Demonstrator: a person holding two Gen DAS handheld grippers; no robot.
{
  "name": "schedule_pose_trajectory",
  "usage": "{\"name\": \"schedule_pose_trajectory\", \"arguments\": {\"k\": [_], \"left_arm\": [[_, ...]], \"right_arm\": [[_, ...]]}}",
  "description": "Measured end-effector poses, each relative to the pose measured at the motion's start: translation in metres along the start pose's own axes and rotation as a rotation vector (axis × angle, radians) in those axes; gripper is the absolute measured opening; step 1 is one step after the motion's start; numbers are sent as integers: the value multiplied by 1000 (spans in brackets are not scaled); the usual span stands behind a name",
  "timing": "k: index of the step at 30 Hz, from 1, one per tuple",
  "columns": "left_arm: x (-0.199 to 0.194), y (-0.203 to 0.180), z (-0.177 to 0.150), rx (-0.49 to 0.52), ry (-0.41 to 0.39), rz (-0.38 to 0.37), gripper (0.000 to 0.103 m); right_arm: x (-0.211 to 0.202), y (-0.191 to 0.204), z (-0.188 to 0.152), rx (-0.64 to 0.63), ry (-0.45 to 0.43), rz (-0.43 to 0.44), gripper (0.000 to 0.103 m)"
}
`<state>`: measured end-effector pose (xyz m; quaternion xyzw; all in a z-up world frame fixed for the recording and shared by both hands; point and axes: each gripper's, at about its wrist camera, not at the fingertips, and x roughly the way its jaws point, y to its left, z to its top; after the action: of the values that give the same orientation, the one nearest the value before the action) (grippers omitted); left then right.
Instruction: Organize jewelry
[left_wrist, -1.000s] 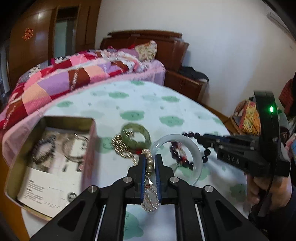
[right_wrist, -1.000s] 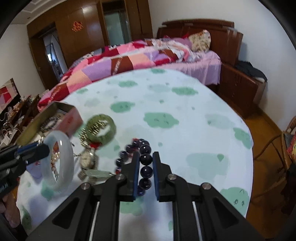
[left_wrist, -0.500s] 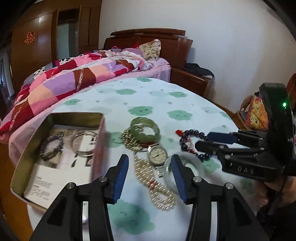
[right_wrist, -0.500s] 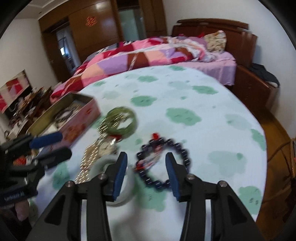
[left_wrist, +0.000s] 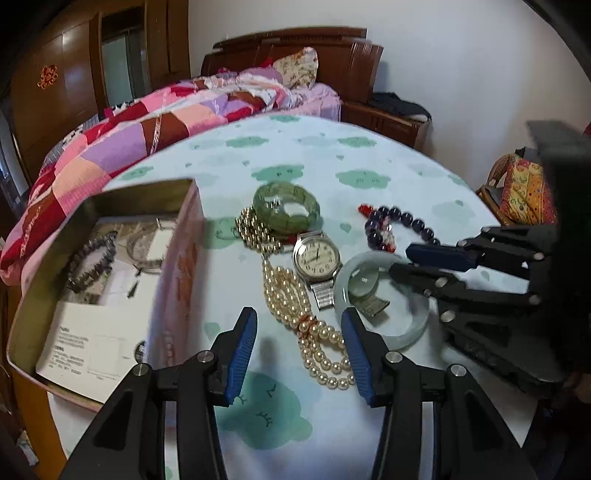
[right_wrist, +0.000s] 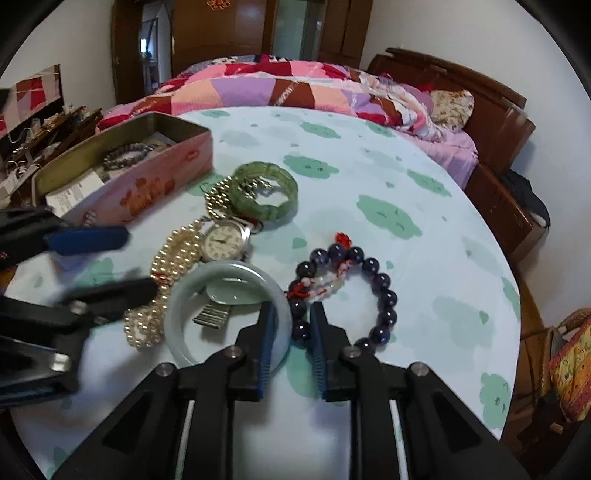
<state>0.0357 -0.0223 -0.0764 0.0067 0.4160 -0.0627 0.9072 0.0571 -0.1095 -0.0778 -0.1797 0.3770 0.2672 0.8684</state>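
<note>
I see a round bench (left_wrist: 369, 158) in cloud-print cloth carrying a pink tin (left_wrist: 177, 280), green bracelet (left_wrist: 286, 205), watch (left_wrist: 317, 256), pearls (left_wrist: 288, 295), pale bangle (left_wrist: 384, 299), dark beads (right_wrist: 369, 291).
</note>
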Motion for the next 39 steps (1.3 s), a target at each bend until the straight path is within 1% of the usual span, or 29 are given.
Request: {"name": "schedule_pose_trajectory", "arguments": {"k": [1,3,5,6,9,10,11,12,13,14,15,17,18,24,30,33,35,36,38,39], "left_arm": [[1,0,-1,0,4,-2,48],[3,0,-2,-4,15,-4,48],[9,1,-2,-12,39,-23,48],[13,2,-3,-21,54,-18,48],[14,3,-2,-25,49,-21,48],[14,2,-2,-20,46,-17,44],[14,1,-1,-16,41,-28,36],[13,-2,-1,-5,40,-49,22],[12,-5,-1,13,38,-43,15],[11,-11,-2,45,34,-23,14],[10,-12,-2,55,32,-20,13],[7,-11,-2,47,22,-37,10],[3,-8,-2,38,9,-37,0],[-18,2,7,-2,-53,-56,0],[-32,6,15,-16,-99,-64,0],[-28,4,15,-14,-90,-53,0],[-21,0,15,-4,-55,-43,0],[-15,-3,14,1,-29,-37,2],[-7,-5,12,-1,-2,-46,9],[-4,-5,10,-5,6,-47,21]], "right_arm": [[-2,-1,1,5,-12,17,12],[-2,-3,2,15,-7,34,12],[-1,-6,2,22,-6,50,13],[-1,-5,3,20,-3,53,13],[1,-12,4,60,-8,89,14],[2,-12,4,56,-12,88,14],[2,-11,4,48,-12,84,14],[3,-9,4,43,-11,84,14],[2,-8,4,42,-12,86,14],[1,-8,3,45,-12,88,13],[0,-7,3,43,-13,87,13],[-3,-11,2,70,-20,102,13],[-5,-13,2,88,-27,115,13],[-27,-29,12,155,-94,134,13],[-43,-34,20,172,-144,123,13],[-47,-35,23,172,-158,123,13],[-48,-36,23,170,-163,115,13],[-48,-37,23,171,-164,112,13],[-48,-39,23,176,-165,113,13],[-47,-40,23,179,-166,111,13]]}}
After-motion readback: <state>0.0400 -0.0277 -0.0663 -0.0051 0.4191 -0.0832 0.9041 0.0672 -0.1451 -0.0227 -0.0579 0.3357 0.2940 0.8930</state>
